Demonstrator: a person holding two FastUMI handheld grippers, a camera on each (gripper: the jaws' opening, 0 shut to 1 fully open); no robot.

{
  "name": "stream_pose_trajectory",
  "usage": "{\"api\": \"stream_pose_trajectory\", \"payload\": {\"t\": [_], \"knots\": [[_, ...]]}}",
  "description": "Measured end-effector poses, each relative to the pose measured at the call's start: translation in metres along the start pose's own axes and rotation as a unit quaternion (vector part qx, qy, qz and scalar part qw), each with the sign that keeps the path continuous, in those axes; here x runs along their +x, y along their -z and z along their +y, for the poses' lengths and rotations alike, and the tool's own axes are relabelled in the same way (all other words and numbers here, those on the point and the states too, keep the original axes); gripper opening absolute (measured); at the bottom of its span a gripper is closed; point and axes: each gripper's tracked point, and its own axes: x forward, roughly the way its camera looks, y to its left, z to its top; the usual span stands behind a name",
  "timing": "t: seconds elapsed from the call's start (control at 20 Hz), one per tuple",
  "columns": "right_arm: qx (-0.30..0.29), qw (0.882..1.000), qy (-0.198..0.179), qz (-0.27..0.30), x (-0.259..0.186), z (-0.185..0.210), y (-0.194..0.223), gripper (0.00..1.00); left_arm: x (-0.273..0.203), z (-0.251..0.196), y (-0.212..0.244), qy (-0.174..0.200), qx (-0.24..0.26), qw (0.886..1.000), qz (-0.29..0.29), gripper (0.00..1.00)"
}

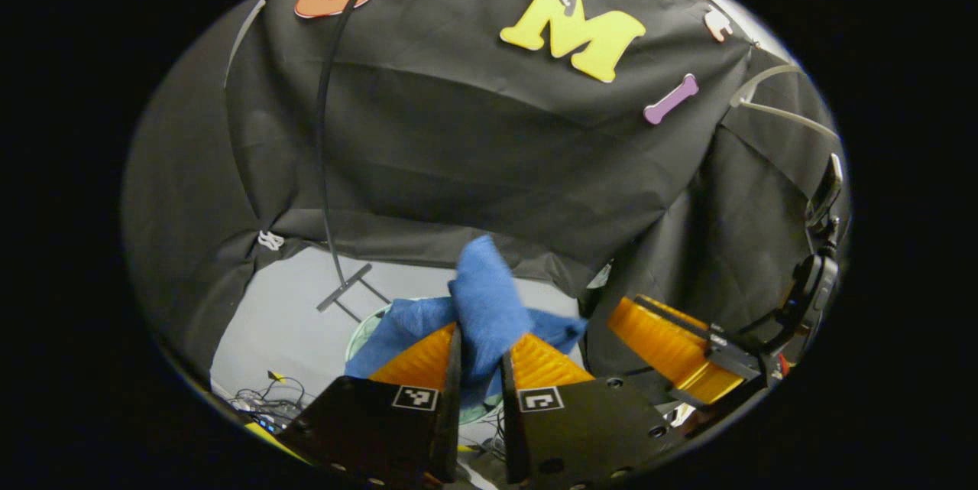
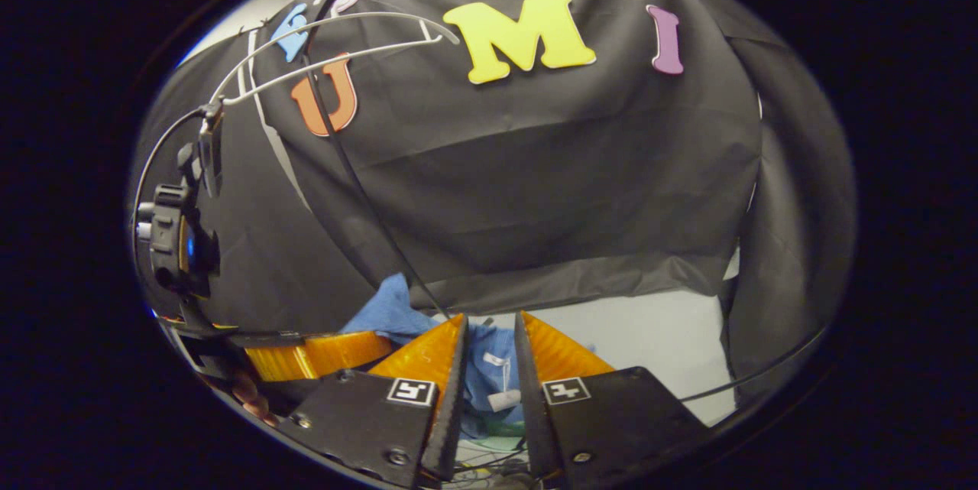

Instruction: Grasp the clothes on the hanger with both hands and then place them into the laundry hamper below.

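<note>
A blue garment (image 1: 489, 306) sticks up between my left gripper's (image 1: 480, 371) fingers, which are shut on a fold of it; the rest drapes down over a pale green hamper rim (image 1: 365, 331). In the right gripper view the same garment (image 2: 489, 368), showing a white label, fills the narrow gap of my right gripper (image 2: 490, 368), which looks shut on it. The left gripper (image 2: 321, 352) shows beside it at lower left, with blue cloth (image 2: 390, 306) bunched above it. The right gripper (image 1: 672, 345) appears at the right of the left gripper view. A bare white hanger (image 2: 344, 39) hangs high up.
A thin black stand pole (image 1: 325, 138) runs down to a cross foot (image 1: 345, 287) on the grey floor (image 1: 290, 322). Loose cables (image 1: 263, 398) lie at the lower left. Black cloth walls close in behind and on both sides.
</note>
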Motion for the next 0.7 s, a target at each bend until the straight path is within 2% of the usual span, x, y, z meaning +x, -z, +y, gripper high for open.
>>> {"api": "stream_pose_trajectory", "payload": {"t": [0.1, 0.15, 0.3, 0.35, 0.4, 0.55, 0.7], "knots": [[-0.009, 1.000, 0.007, -0.005, -0.005, -0.007, -0.001, 0.43, 0.002, 0.001, -0.001, 0.007, 0.003, 1.000, -0.010, 0.53], [-0.009, 1.000, 0.010, -0.005, -0.009, -0.012, 0.001, 0.44, 0.004, 0.001, -0.001, 0.005, 0.009, 1.000, -0.013, 0.60], [-0.006, 1.000, 0.021, 0.001, -0.020, -0.029, 0.010, 0.50, 0.002, 0.005, 0.006, -0.009, 0.016, 1.000, -0.010, 0.72], [-0.005, 1.000, 0.026, 0.001, -0.026, -0.035, 0.012, 0.53, -0.002, 0.005, 0.010, -0.016, 0.016, 1.000, -0.009, 0.92], [-0.007, 1.000, 0.030, -0.001, -0.031, -0.042, 0.012, 0.53, -0.006, 0.008, 0.014, -0.024, 0.016, 1.000, -0.008, 1.00], [-0.013, 0.999, 0.047, -0.015, -0.051, -0.063, 0.009, 0.63, -0.017, 0.015, 0.029, -0.046, 0.010, 0.999, -0.005, 0.97], [-0.026, 0.997, 0.058, -0.034, -0.076, -0.081, -0.003, 0.69, -0.032, 0.019, 0.038, -0.065, 0.006, 0.998, -0.010, 0.97]]}}
